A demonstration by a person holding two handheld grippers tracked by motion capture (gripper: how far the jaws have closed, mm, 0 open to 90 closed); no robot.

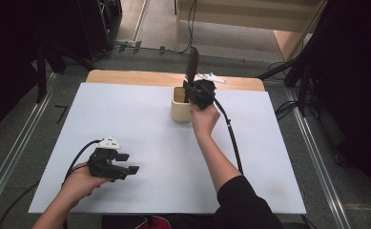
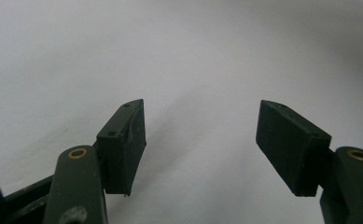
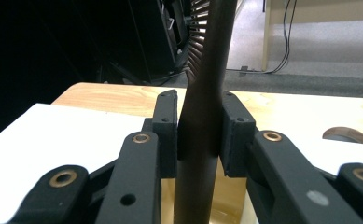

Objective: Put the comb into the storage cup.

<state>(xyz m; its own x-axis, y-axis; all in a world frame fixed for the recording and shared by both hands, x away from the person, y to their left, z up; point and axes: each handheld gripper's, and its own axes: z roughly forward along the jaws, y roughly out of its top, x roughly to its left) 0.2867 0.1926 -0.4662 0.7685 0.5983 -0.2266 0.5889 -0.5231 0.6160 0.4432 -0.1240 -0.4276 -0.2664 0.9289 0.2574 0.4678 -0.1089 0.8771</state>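
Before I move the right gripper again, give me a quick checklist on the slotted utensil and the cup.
1. Right gripper shut on the dark slotted utensil: ok.
2. Utensil upright, lower end inside the cream cup: ok.
3. Utensil end resting on the cup's bottom: cannot tell.
4. Cup standing upright on the white mat: ok.
5. Left gripper open, holding nothing, apart from the cup: ok.

Matt dark plastic spatula point(image 3: 202, 116), glossy cream cup point(image 1: 180, 106), wooden tabletop point(image 1: 126, 77)
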